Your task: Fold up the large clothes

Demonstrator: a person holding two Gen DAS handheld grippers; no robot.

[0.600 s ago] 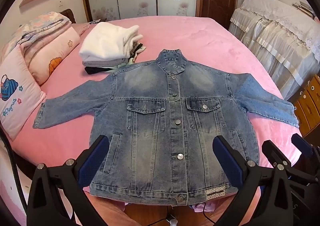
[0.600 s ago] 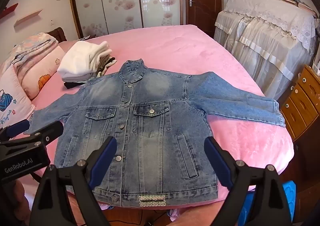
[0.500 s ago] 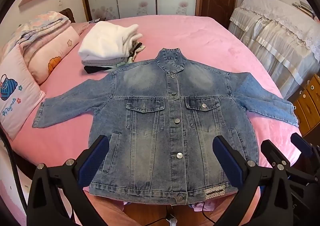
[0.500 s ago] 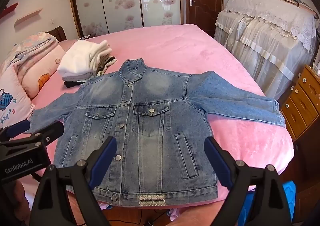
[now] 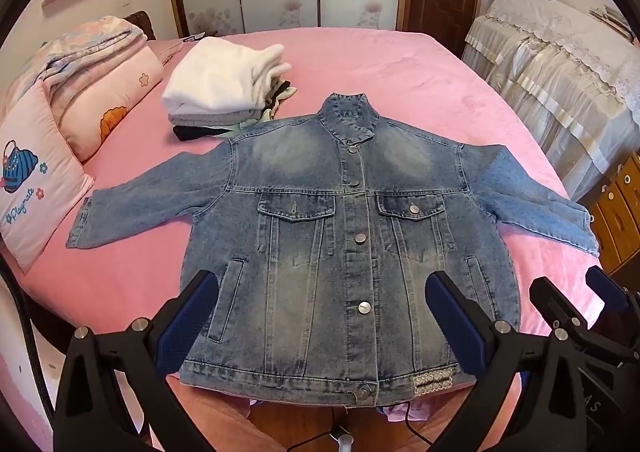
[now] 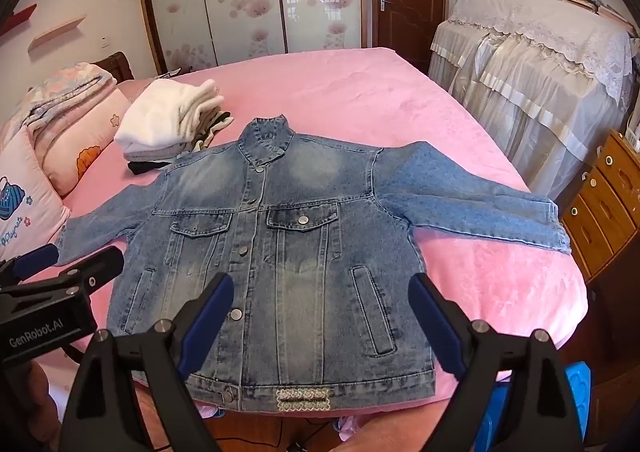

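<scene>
Lying unfolded, buttoned, sleeves spread, denim jacket (image 5: pixel 352 252) beside folded stack (image 5: pixel 224 91); left gripper (image 5: pixel 320 328), right gripper (image 6: pixel 320 328) spread wide, empty.

A blue denim jacket (image 5: pixel 352 236) lies spread flat, front up, on the near half of a pink-covered bed (image 5: pixel 400 67), collar toward the far side, hem at the near edge, sleeves stretched left and right. Just beyond its left shoulder sits a stack of folded clothes (image 5: pixel 224 91). Pink cushions (image 5: pixel 36 187) lie along the bed's left edge. Right of the bed stands a lace-draped piece of furniture (image 6: pixel 532 71), with a wooden drawer chest (image 6: pixel 600 203) nearer.
</scene>
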